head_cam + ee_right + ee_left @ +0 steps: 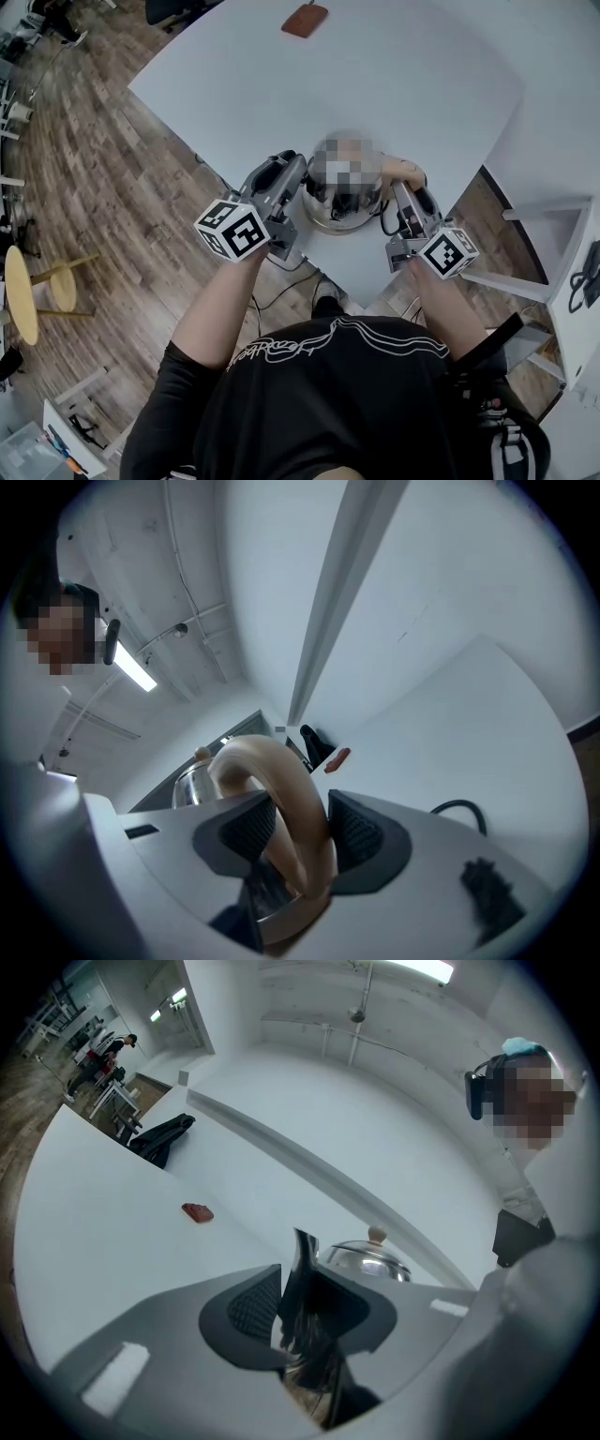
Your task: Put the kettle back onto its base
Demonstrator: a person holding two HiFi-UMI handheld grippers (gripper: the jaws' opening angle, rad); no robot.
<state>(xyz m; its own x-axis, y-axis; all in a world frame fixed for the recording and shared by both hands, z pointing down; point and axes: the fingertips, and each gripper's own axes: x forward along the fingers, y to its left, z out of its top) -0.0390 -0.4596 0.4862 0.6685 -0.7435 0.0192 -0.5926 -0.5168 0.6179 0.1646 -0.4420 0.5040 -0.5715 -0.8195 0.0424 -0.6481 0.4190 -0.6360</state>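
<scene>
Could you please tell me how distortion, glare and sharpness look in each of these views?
Head view: wide-angle lens bows the table edges; light is even; the polished kettle shows reflections. Left gripper view: fisheye with dark corners; the ceiling lamp glares. Right gripper view: same fisheye; the handle, close to the lens, looks slightly soft.

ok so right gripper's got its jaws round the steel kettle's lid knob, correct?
Not quite. The right gripper has its jaws round the kettle's pale curved handle, not the lid knob. The knob stands free on the lid, behind the jaws. The right gripper view shows this.
</scene>
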